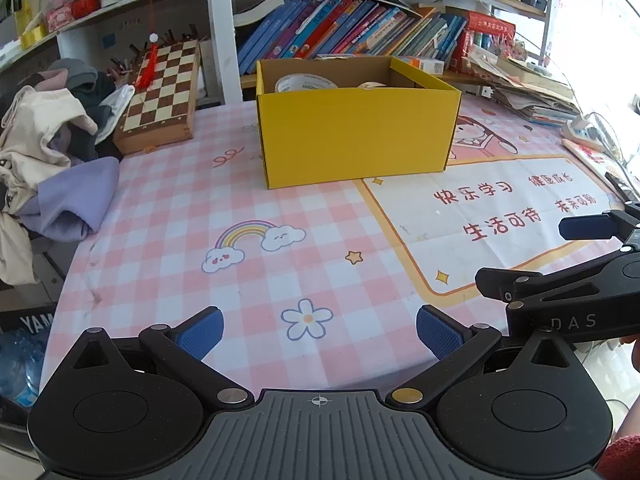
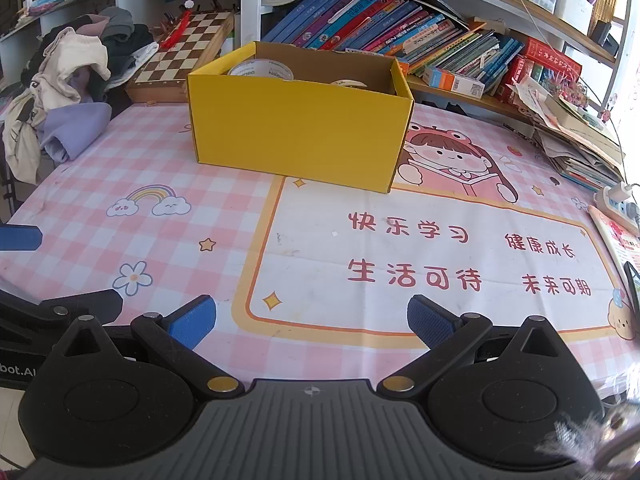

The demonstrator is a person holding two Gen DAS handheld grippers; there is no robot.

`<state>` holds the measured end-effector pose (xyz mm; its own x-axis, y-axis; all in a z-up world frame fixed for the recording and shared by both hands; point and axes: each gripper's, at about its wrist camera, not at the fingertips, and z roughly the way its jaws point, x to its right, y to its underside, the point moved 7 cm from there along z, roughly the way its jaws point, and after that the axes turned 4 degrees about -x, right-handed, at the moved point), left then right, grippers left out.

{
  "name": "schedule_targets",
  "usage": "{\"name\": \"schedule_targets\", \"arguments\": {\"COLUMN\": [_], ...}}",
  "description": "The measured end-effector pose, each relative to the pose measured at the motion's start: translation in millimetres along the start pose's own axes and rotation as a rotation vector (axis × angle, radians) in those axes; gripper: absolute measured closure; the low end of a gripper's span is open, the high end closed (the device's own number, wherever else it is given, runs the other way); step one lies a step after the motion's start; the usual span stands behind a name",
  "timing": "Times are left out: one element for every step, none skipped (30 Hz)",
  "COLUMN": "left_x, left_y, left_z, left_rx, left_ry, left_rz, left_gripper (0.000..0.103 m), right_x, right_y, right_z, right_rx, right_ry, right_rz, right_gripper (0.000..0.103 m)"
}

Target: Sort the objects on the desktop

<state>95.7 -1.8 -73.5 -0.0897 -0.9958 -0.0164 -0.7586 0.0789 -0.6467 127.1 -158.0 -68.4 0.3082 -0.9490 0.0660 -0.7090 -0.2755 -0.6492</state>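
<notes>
Here both are gaping wide and holding nothing: the left hand-held gripper (image 1: 318, 330) and the right hand-held gripper (image 2: 312, 320) are facing the yellow cardboard box (image 1: 354, 136), sitting straight ahead across the counter (image 1: 180, 216), tape rolls (image 1: 306, 82) lying inside, neither side clearly nearer

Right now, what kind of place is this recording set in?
Probably a child's study desk at home: a cartoon tablecloth with a reading-girl print, a shelf of children's books behind, and a pile of clothes beside a chessboard.
</notes>
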Motion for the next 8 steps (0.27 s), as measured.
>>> {"name": "schedule_targets", "arguments": {"left_x": [-0.3,-0.4,-0.2,0.0,0.1,0.4,0.7,0.7], "left_y": [0.3,0.5,0.6,0.8,0.9,0.9,0.8,0.6], "left_z": [-0.2,-0.3,-0.4,-0.5,-0.6,-0.7,-0.7,-0.8], "left_rx": [0.001,0.001,0.0,-0.001,-0.001,-0.002,-0.003,-0.006], "left_ry": [-0.002,-0.006,-0.007,-0.008,-0.009,-0.011,-0.012,-0.013], "left_rz": [-0.001,-0.001,-0.001,0.0,0.001,0.003,0.004,0.004], "left_gripper": [0.0,0.0,0.0,0.0,0.0,0.0,0.0,0.0], "right_x": [0.1,0.1,-0.1,-0.3,-0.5,-0.8,-1.0,-1.2], "right_y": [0.0,0.1,0.2,0.3,0.4,0.4,0.5,0.6], "right_z": [0.1,0.3,0.3,0.3,0.4,0.5,0.6,0.7], "right_rx": [0.0,-0.001,-0.001,-0.001,-0.002,-0.002,-0.002,-0.002], "right_ry": [0.0,0.0,-0.001,-0.001,-0.002,-0.002,-0.002,-0.003], "right_rz": [0.0,0.001,0.0,0.0,0.0,-0.001,-0.001,-0.001], "right_gripper": [0.0,0.0,0.0,0.0,0.0,0.0,0.0,0.0]}}
